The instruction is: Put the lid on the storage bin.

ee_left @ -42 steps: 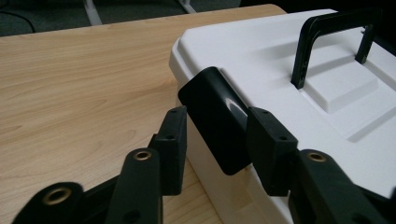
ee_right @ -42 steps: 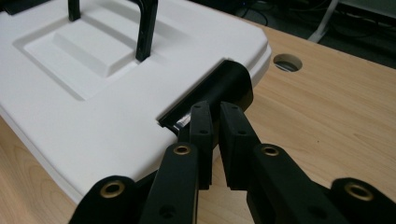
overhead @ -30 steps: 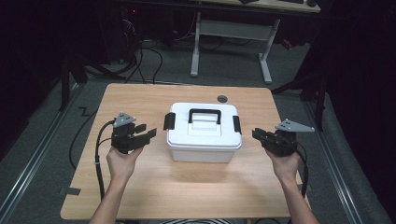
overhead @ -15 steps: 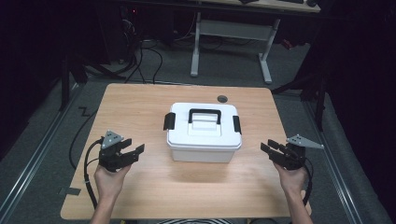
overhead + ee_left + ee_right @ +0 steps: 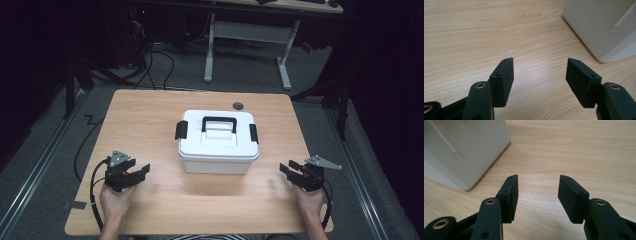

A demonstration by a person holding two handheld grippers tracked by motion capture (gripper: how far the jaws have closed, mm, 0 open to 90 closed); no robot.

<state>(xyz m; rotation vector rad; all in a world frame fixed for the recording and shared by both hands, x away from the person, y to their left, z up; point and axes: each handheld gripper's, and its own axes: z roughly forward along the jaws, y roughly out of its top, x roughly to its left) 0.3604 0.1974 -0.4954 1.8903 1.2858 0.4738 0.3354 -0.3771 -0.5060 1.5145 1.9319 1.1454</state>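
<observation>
While both my hands sat low over the near edge of the table (image 5: 150, 107), neither gripper held anything. My left gripper (image 5: 141, 172) was by the near-left corner, jaws spread well apart and just been opening, only bare wood between them in the left gripper view (image 5: 537, 71). My right gripper (image 5: 286, 167) was by the near-right corner, jaws parted about as much, also just been opening, nothing between the pads in the right gripper view (image 5: 537, 188).

White box (image 5: 218, 145) stood upright around the middle of the table, between the two grippers and apart from both. Lid was on, black handle (image 5: 218, 122) lying flat on top, a black latch (image 5: 181, 130) on its left end and another (image 5: 253, 133) on its right end. From my left gripper the box's lower corner (image 5: 604, 27) showed up and to the right of the jaws, not touching. From my right gripper the box (image 5: 466, 150) showed up and to the left, also clear of the jaws.

Small dark round disc (image 5: 238, 105) lay near the far edge, behind the box. Cable from the left gripper looped off the near-left side.
</observation>
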